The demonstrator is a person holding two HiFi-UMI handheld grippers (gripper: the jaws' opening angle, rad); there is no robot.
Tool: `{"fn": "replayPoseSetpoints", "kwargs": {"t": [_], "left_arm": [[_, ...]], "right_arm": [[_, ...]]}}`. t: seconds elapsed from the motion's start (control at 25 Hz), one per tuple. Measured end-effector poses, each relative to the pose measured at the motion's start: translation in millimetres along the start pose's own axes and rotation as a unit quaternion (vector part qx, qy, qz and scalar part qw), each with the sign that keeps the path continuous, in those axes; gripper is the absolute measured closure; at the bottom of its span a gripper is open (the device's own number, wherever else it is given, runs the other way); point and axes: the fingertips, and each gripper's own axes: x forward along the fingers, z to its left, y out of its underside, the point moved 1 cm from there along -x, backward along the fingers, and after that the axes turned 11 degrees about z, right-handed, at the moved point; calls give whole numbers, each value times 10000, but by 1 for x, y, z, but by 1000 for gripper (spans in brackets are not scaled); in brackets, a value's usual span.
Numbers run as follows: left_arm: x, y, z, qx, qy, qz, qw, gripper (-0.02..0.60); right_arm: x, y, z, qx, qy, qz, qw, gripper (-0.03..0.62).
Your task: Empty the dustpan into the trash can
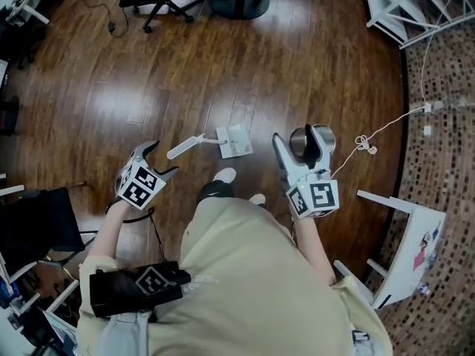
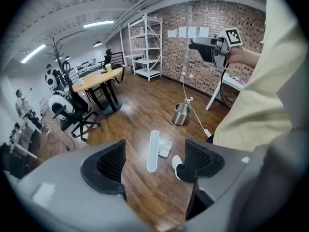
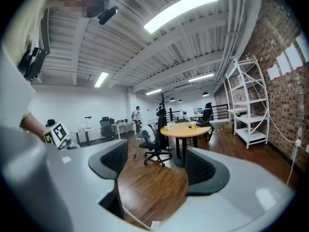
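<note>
jaws on the left claw point(image 2: 153, 162) and right claw point(image 3: 158, 166) are gaping empty, so the left claw should be dropping straight over the handle of the dustpan point(image 2: 153, 151), with the trash can point(image 2: 181, 114) waiting just beyond the dustpan.

round table point(image 2: 99, 82) | office chair point(image 2: 72, 111) near it | white shelf point(image 2: 147, 47) near brick wall point(image 2: 203, 57)

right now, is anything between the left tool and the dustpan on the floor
Nothing visible does. The left tool is open and empty, and the dustpan lies on bare wood floor straight beyond its jaws. The person's shoe sits close beside the handle, not across the path.
</note>
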Motion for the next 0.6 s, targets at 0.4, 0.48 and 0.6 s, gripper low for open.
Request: {"fn": "replayPoseSetpoints", "kwargs": {"t": [0.4,0.48,0.6], "left_arm": [[70,13,-10,125,148,403,9990,218],[79,15,-8,154,153,466,9987,225],[92,18,-3,116,167,549,9983,229]], "right_arm": [[-7,20,-7,102,218,222,9995,237],[-7,21,-5,131,247,268,9993,236],[-6,22,-2,144,278,291,9991,237]]}}
